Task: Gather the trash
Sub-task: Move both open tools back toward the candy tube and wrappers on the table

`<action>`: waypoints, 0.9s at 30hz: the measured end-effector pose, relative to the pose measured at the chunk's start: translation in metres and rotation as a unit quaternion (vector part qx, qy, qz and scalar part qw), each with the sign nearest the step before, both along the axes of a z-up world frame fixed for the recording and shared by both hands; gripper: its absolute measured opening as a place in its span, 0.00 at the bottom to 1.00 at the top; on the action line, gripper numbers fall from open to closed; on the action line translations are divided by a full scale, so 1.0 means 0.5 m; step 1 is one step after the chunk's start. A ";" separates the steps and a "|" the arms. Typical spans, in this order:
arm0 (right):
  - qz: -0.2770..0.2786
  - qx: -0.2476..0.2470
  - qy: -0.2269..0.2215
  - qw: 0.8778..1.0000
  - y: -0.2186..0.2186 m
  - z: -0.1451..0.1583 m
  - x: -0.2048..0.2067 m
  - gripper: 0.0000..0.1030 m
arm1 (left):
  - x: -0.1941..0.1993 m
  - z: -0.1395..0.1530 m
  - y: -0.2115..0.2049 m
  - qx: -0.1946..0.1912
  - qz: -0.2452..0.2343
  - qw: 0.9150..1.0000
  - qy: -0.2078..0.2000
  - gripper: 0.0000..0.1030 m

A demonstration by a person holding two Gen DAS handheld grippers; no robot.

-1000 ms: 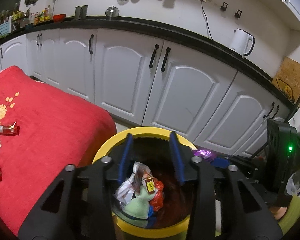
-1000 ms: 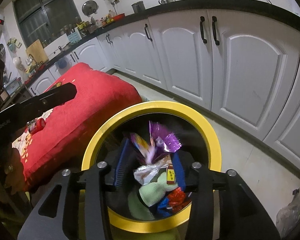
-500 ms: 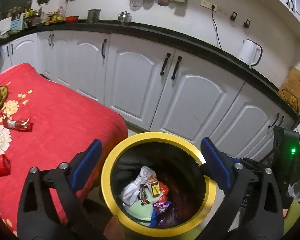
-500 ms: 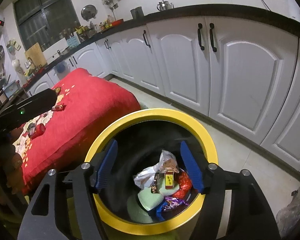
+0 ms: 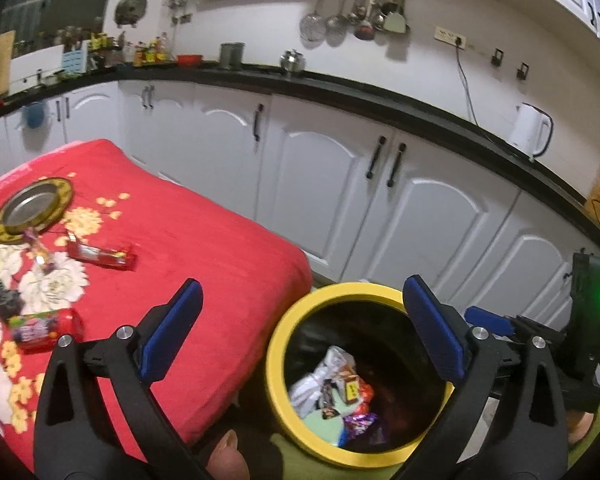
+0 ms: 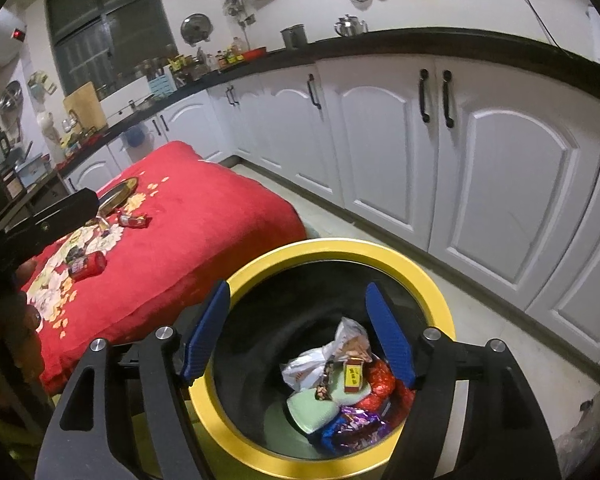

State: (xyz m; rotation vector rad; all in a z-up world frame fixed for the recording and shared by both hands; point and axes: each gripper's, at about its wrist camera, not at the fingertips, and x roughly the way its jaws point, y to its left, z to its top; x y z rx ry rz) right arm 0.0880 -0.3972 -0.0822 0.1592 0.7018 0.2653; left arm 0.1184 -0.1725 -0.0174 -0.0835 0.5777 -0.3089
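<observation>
A kitchen runs behind me: white cabinet doors (image 5: 432,216) under a dark counter, a kettle (image 5: 530,136) at its far end, ladles hanging on the wall. Below that sits a tabletop (image 5: 228,264) under a red flowered cloth, and right beside its corner on the floor stands a yellow-rimmed bin (image 5: 278,364) with wrappers and a white bag already heaped at the bottom.

My left gripper (image 5: 300,344) hangs with its jaws spread wide and nothing between them; it straddles the gap between the cloth's edge and the bin's mouth. My right gripper (image 6: 300,332) hovers over the bin, its jaws opening, also empty, with only the heap far below showing through the gap.

The trash left to collect lies on the cloth, to the left of and beyond my left jaws. A red can (image 5: 46,328) lies on its side closest to them, long axis running across my view. Farther on rests a red wrapper (image 5: 100,256), also lying roughly crosswise, slanting slightly. Near it are a twisted candy wrapper (image 5: 40,252) and a dark crumpled scrap (image 5: 6,300), and beyond those a round gold-rimmed tray (image 5: 32,208), which looks like tableware rather than trash.

I judge my left hand the better placed for the next pick: the can sits just off its left finger, while my right is over the bin, well apart from the cloth's litter. To take the can across its narrow body, I would swing left and turn the jaws.
</observation>
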 end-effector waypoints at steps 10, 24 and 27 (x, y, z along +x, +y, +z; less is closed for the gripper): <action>0.046 -0.011 -0.018 0.999 0.081 0.035 0.002 0.66 | -0.018 0.032 0.079 -0.001 0.056 0.998 -0.034 0.89; 0.130 -0.020 -0.041 0.990 0.232 0.078 0.020 0.66 | -0.042 0.060 0.186 -0.010 0.124 0.990 -0.068 0.89; 0.146 -0.022 -0.045 0.988 0.262 0.086 0.024 0.66 | -0.045 0.062 0.208 -0.012 0.138 0.988 -0.072 0.89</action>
